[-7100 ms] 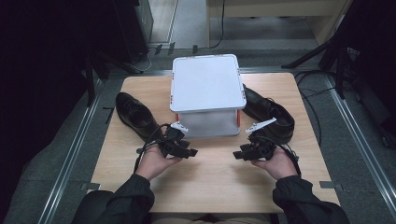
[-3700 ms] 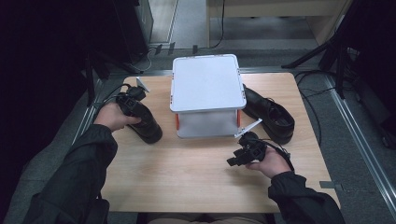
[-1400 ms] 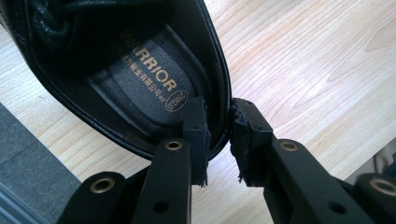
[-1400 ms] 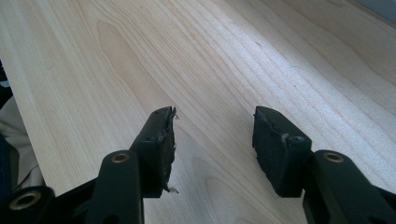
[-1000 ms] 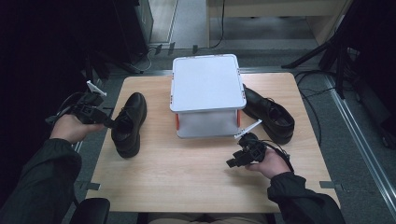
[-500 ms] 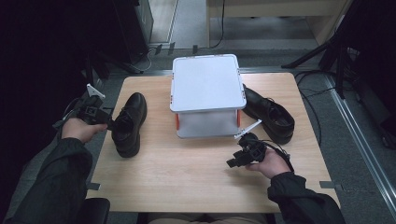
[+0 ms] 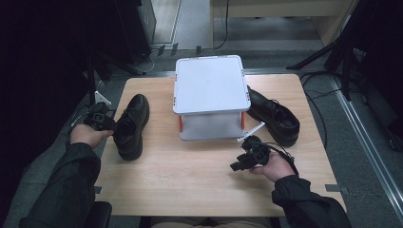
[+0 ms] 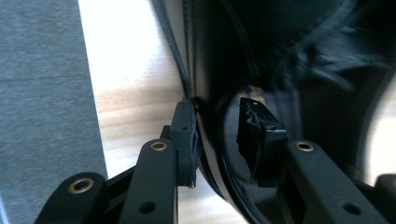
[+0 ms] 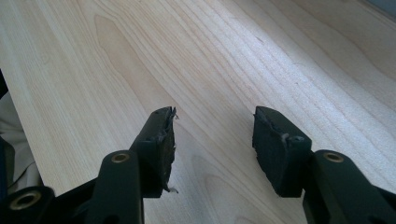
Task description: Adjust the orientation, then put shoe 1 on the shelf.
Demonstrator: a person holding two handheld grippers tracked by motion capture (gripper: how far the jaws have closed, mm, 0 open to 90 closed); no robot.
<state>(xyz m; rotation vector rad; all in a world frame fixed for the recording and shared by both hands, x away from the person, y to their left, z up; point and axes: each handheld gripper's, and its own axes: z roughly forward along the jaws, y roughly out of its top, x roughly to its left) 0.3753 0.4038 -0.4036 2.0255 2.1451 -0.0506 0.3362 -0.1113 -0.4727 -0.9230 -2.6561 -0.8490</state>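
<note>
Straddling the wall of the black leather shoe (image 7: 130, 124), the left gripper (image 8: 217, 140) has one jaw outside against the upper and the other inside the opening. Its jaws have just been widening with that wall between them; whether the pads press on it now, I cannot tell. That shoe stands on the wooden table (image 7: 190, 175) to the left of the white lidded storage box (image 7: 210, 97), well apart from it. If the hold is this loose, I'd expect the collar to slide out when lifted, or the soft leather to fold and tip the shoe. The right gripper (image 9: 212, 140) hovers with jaws apart and empty, near the box's front right corner, beside the second shoe (image 7: 274, 116).
</note>
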